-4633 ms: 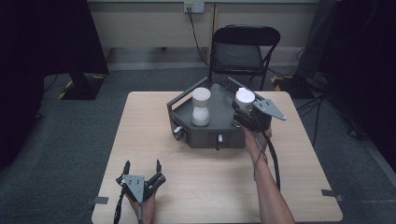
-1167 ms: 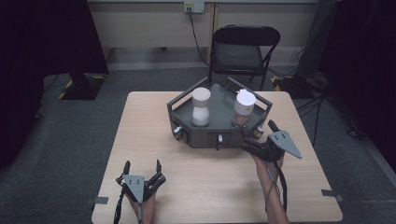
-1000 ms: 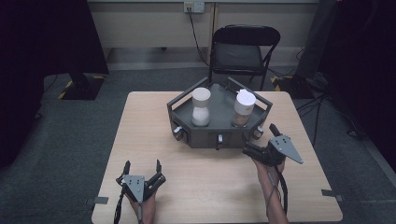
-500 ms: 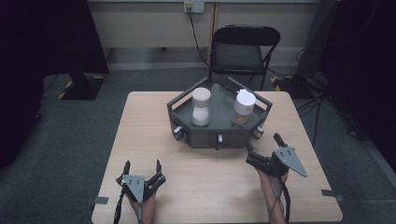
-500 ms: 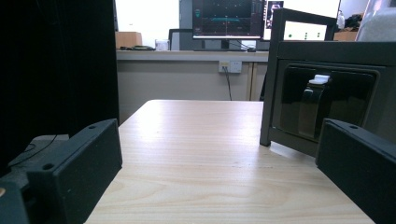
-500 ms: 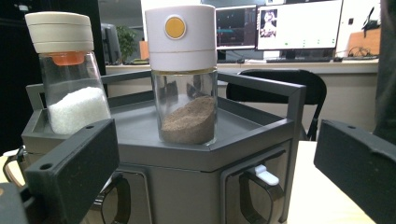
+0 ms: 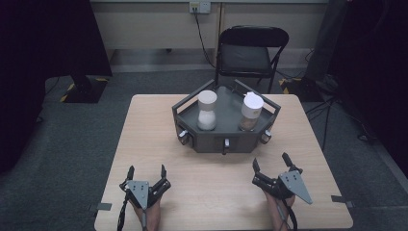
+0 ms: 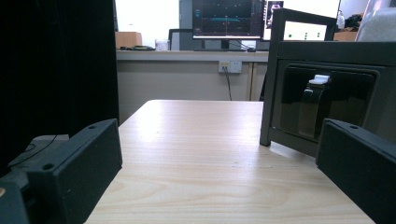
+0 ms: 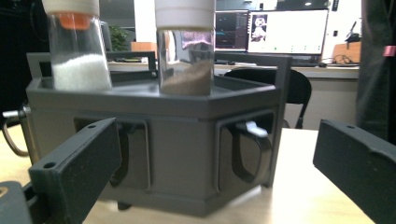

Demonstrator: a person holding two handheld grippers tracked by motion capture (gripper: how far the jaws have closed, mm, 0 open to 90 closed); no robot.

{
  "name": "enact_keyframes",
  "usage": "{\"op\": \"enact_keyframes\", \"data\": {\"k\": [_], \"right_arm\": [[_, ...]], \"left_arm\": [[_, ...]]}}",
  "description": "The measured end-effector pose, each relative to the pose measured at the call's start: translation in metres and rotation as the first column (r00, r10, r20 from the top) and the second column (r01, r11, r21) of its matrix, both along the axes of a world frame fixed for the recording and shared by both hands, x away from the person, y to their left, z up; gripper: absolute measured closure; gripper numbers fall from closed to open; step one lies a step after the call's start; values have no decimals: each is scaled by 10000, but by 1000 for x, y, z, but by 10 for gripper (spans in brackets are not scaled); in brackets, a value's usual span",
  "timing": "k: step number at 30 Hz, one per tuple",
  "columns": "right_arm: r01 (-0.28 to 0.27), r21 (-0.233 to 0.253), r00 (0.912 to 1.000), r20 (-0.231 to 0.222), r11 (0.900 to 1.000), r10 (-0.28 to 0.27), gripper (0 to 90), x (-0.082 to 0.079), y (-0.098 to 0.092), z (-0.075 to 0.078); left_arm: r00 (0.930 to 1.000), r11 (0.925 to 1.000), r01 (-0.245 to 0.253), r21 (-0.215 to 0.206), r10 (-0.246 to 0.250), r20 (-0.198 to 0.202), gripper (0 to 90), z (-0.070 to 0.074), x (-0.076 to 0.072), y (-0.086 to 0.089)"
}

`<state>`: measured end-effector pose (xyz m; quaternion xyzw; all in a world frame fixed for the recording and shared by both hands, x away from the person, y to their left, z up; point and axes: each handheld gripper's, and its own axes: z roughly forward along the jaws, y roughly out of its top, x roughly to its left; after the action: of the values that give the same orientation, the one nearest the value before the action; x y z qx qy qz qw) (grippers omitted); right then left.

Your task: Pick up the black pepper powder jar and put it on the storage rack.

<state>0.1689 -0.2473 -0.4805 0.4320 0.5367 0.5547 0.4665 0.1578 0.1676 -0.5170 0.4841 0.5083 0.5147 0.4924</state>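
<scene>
A dark grey six-sided tray (image 7: 226,139) stands at the far middle of the wooden table (image 7: 159,134). Two white-capped clear jars stand upright in it: one with white powder (image 7: 207,110) on the left, one with brown powder (image 7: 251,111) on the right. My right gripper (image 7: 270,161) rests open near the table's front right, apart from the tray, nothing in it. Its own view faces the tray wall (image 9: 187,135), the white-powder jar (image 9: 77,46) and the brown-powder jar (image 9: 186,51). My left gripper (image 7: 147,169) lies open and empty at the front left. The tray's side (image 8: 327,93) shows at the right of its view.
Small latches with pale tips (image 7: 224,144) stick out of the tray's front walls, one seen close (image 9: 252,128). A black folding chair (image 7: 250,53) stands behind the table. Bare tabletop (image 8: 196,140) stretches between the grippers and the tray.
My right gripper has drawn back from the brown-powder jar in the tray toward the table's near edge, open and empty. The jar stays upright. The left gripper has not moved.
</scene>
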Motion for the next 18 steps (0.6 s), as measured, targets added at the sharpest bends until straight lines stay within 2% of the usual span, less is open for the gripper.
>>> {"op": "enact_keyframes", "data": {"k": [8, 18], "right_arm": [[379, -33, 9992, -130, 9993, -379, 0, -12, 2, -14], [560, -170, 9982, -200, 9983, -563, 0, -14, 3, -25]], "left_arm": [[10000, 10000, 1, -2, -1, 4, 1, 0, 0, 0], [10000, 10000, 17, 0, -17, -1, 1, 0, 0, 0]]}}
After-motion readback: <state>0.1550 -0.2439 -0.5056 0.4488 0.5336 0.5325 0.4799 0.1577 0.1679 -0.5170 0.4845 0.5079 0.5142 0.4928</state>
